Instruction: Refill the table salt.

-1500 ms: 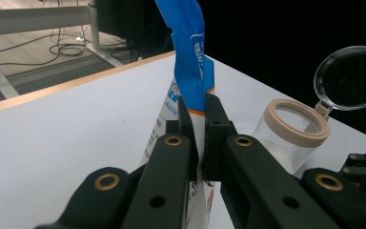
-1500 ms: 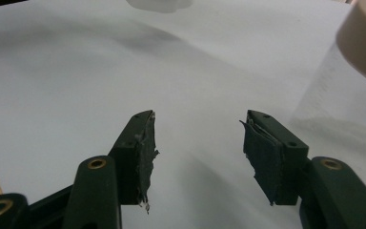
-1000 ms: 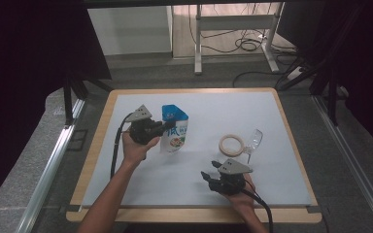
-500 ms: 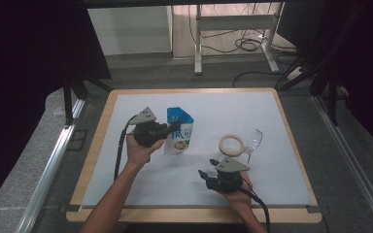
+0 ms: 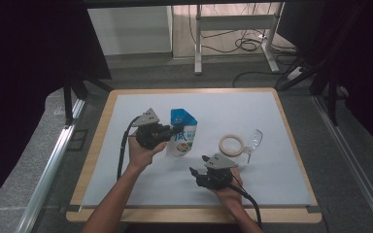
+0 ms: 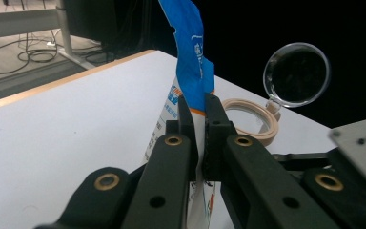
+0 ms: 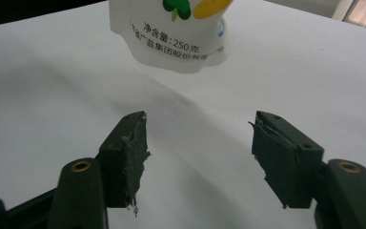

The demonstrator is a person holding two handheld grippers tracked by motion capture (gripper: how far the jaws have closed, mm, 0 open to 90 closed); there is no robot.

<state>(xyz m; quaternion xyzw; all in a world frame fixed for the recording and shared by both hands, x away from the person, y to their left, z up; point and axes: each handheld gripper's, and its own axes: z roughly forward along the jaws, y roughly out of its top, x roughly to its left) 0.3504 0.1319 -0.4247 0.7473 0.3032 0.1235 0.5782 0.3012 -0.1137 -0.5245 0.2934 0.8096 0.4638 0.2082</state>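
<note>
While the left gripper stays clenched on the pouch, pinching the thin blue-and-white edge of it between both pads, the bag hangs upright near the middle of the white mat, a touch left of centre, its rounded bottom looking lifted or barely resting. From the left gripper view the jaws meet flat on the pouch with the blue top flaring above them.

Nearer the table's front edge, the right gripper has nothing in it; its jaws have just been spreading wider, and in its own view they frame bare mat with the pouch's printed base hanging just beyond the tips.

Off to the right lie the tape ring and, touching it on the far right side, the clear wine glass on its side.

Now the risks. That one-sided pinch on a floppy film could slip or let the bag twist if the right claw nudges it off-line. A careless swing to the right could also clip the glass and set it rolling.
</note>
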